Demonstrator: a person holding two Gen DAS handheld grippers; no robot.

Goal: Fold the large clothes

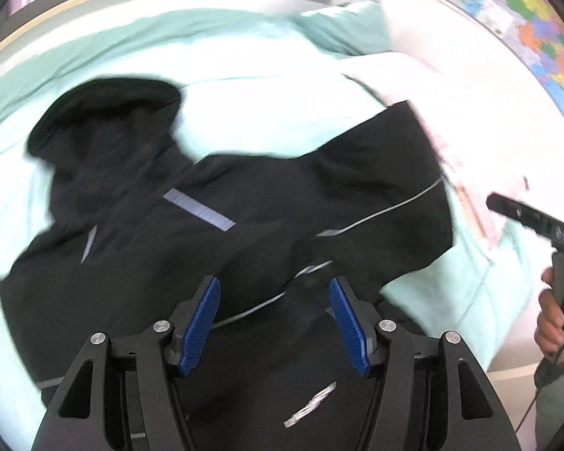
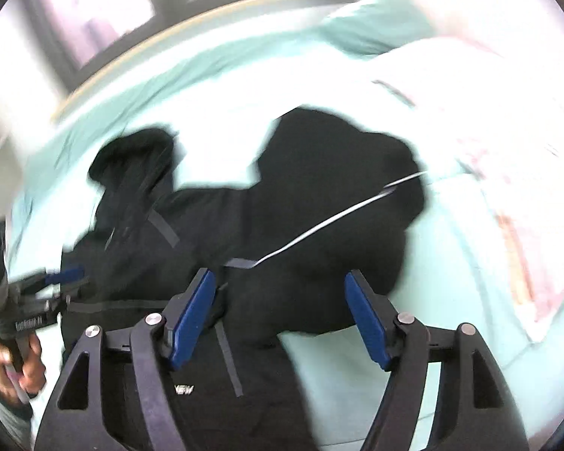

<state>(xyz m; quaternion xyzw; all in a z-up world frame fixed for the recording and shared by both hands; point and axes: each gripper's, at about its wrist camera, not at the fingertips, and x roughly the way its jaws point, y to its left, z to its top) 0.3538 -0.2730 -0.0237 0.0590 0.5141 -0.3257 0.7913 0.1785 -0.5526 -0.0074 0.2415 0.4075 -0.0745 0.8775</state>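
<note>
Black jacket (image 1: 214,233) lay spread and rumpled on the mint-green bed (image 1: 244,56), one sleeve bunched up toward the far side and another stretched out toward a pale pink quilt (image 1: 470,120). Thin grey piping and a reflective stripe crossed its dark cloth. Both claws hung above it with nothing between their blue pads: the left claw (image 1: 274,315) stood apart over the garment's middle, and the right claw (image 2: 282,315) was spread wide over its near edge.

Since neither claw held any cloth, whatever fold lay there could, by my judgement, slump open again; the fabric looked slick and puffy, so a loose layer might slide. A next grab could also pinch only the top layer, or catch the bed sheet together with the jacket, because the hem lay flat on it. Both pictures were smeared by motion, so fine edges were hard to place.

Only the left wrist view showed a coloured map (image 1: 526,26) on the wall and the reflective stripe clearly; only the right wrist view showed a window (image 2: 131,0) and small white lettering near the hem.
</note>
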